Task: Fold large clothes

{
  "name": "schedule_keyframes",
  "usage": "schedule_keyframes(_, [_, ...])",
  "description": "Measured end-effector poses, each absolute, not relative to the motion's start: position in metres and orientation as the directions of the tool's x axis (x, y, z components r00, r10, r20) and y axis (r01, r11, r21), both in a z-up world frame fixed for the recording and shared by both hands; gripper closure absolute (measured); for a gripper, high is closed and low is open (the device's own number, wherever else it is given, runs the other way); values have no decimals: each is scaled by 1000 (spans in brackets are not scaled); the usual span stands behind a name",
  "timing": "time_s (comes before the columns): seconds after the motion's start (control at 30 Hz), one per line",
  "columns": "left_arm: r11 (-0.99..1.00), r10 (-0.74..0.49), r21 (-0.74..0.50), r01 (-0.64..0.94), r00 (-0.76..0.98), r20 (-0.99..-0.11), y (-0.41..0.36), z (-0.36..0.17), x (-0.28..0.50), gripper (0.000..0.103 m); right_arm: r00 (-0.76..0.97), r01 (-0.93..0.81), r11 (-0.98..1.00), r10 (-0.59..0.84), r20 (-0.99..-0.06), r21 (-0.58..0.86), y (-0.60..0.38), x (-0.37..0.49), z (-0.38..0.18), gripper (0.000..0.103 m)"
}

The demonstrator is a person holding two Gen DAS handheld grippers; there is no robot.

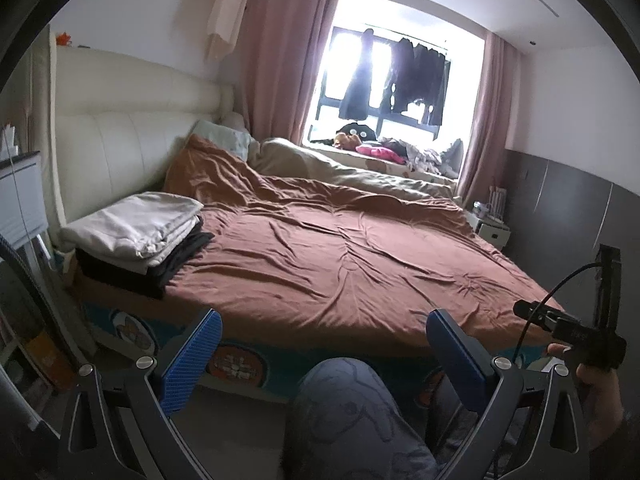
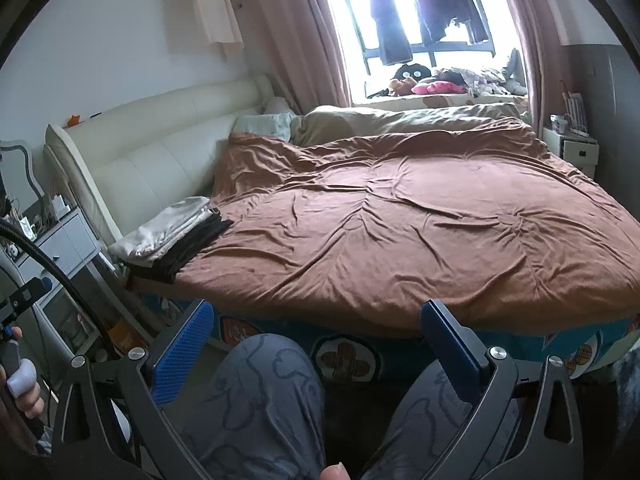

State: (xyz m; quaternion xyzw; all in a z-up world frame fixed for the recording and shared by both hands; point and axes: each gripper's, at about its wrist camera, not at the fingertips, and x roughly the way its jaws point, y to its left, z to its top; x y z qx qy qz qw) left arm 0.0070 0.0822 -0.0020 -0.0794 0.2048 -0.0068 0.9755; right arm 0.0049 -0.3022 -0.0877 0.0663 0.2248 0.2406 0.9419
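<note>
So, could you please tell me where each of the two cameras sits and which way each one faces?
Left wrist: on the left gripper, held low before the bed, facing the window; blue fingers open, a knee and the right hand show.
Right wrist: on the right gripper, same heading; open, both knees and the left hand show.
Shared: bed, window, folded stack at the headboard.

A rust-brown wrinkled cotton duvet point(image 1: 340, 248) covers the bed; folded cream cloth point(image 1: 132, 224) tops folded black cloth point(image 1: 176, 264); dusty-pink curtains point(image 1: 288, 60).
</note>
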Motion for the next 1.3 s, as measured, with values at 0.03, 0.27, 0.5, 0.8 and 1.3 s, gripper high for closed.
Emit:
schedule_keyframes(0.03, [988,-48,-154,-15,916,-398,80,-2,7,0,784,-424,876,483,-391,231,-302,4,-88,0])
schedule_keyframes(0.27, [990,-40,-139,-18,917,-398,75,-2,7,0,791,-421,877,480,-378,233,-309,4,-89,0])
schedule_keyframes(0.5, [990,-37,-142,-21,918,-394,78,-1,5,0,790,-424,875,483,-377,233,-308,4,-90,0])
schedule_keyframes(0.8, [993,-13,-112,-31,929,-369,73,4,-4,0,790,-435,871,491,-367,228,-307,1,-85,0])
schedule_keyframes(1.3, [994,0,-102,-40,932,-363,73,4,-7,0,793,-436,871,490,-363,224,-306,-3,-88,0])
